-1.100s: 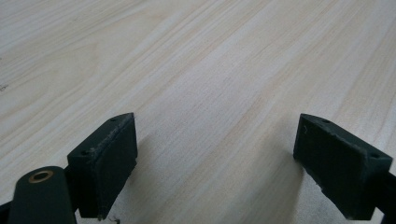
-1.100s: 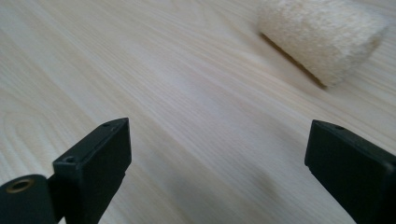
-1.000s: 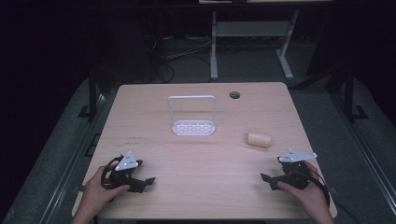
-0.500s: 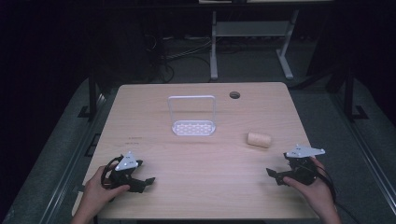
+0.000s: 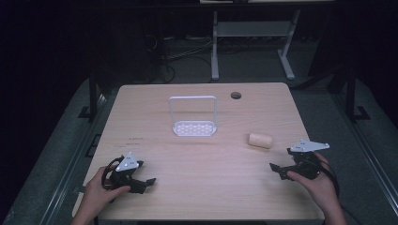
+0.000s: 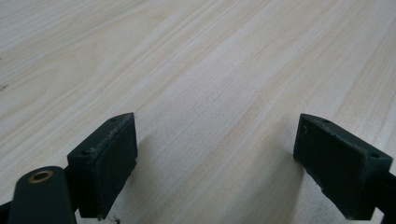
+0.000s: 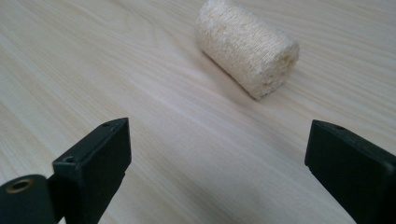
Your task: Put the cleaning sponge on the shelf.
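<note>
The right gripper [image 5: 278,170] rests low near the surface [image 5: 202,154] at about four o'clock in the high view, its jaws spread wide with nothing between them. Just beyond it, toward ten o'clock from the gripper, lies the loofah roll [image 5: 260,140], a short pale cylinder on its side, apart from the jaws. In the high view its long axis runs roughly three to nine o'clock, slightly tilted; in the right gripper view the loofah roll [image 7: 246,46] lies ahead at about twelve o'clock, its long axis running from ten to four o'clock, with one flat porous end facing four o'clock. The left gripper [image 5: 146,182] sits at about seven o'clock on the surface, jaws also wide apart over bare wood. A white wire rack [image 5: 194,118] stands upright near the centre, well apart from both.
</note>
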Available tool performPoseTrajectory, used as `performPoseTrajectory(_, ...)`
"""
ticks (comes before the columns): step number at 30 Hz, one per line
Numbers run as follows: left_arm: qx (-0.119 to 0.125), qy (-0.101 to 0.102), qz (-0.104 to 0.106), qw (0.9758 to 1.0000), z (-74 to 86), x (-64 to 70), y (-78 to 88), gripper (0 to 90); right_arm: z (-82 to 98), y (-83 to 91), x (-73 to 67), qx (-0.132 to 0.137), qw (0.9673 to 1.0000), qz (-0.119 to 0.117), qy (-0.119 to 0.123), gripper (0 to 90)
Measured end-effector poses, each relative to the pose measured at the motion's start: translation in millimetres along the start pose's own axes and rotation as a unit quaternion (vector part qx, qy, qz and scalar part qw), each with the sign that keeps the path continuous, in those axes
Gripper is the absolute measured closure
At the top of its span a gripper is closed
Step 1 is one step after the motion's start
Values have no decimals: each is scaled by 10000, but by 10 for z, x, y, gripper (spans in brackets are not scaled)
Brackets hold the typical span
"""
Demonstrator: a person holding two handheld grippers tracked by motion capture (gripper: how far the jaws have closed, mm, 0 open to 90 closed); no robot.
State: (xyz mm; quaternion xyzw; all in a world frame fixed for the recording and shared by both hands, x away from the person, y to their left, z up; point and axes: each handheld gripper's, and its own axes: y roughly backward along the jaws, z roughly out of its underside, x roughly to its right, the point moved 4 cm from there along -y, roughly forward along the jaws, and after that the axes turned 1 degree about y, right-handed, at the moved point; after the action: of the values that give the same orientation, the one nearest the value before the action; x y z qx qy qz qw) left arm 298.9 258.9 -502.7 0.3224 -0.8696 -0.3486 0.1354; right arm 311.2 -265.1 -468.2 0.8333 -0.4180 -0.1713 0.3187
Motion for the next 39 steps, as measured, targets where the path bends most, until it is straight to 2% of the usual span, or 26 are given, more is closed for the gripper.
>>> performPoseTrajectory(14,0,-1,0,10000,0,0,0,131,-137,-32,114,25,10000,-29,-10,69)
performPoseTrajectory(26,0,1,0,10000,0,0,0,131,-278,-58,212,-39,9999,-12,98,69)
performPoseTrajectory(29,0,2,0,10000,0,0,0,131,-307,-75,232,-32,9999,-107,110,68)
performPoseTrajectory(39,7,16,2,10000,-2,2,-1,131,-428,-134,284,-66,9996,-164,208,68)
